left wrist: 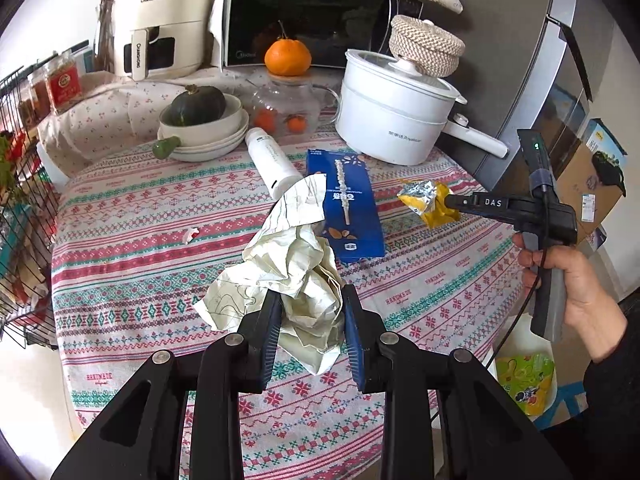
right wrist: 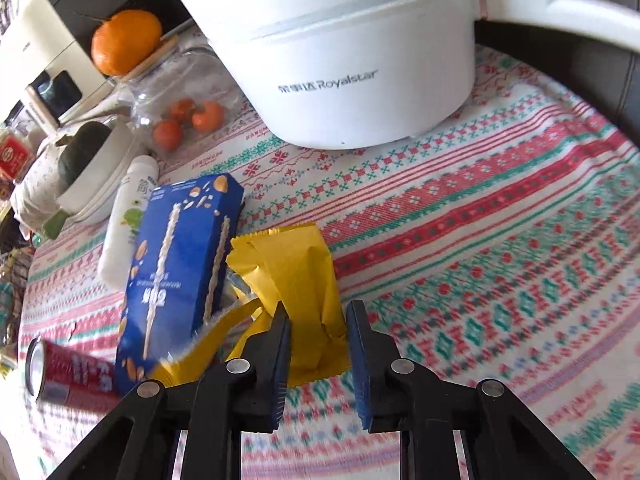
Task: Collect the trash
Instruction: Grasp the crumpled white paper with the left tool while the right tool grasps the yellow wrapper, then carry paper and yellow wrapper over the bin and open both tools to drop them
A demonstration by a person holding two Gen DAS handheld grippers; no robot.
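My left gripper (left wrist: 310,300) is shut on a crumpled cream paper (left wrist: 296,264) and holds it above the patterned tablecloth (left wrist: 140,248). My right gripper (right wrist: 318,316) is shut on a yellow foil wrapper (right wrist: 296,280), held above the table; it also shows in the left wrist view (left wrist: 430,202), off the cloth at the right. A blue snack box (left wrist: 346,200) lies on the table, also in the right wrist view (right wrist: 176,272). A white bottle (left wrist: 272,164) lies beside it. A red can (right wrist: 68,372) lies at the left. A small paper scrap (left wrist: 190,235) lies on the cloth.
A white electric pot (left wrist: 392,112) stands at the back right. Bowls with a green squash (left wrist: 200,120), a glass jar with an orange (left wrist: 286,92), a microwave (left wrist: 312,12) and an air fryer (left wrist: 160,20) stand behind. A wire rack (left wrist: 20,200) is left. A bin with a bag (left wrist: 528,376) sits right.
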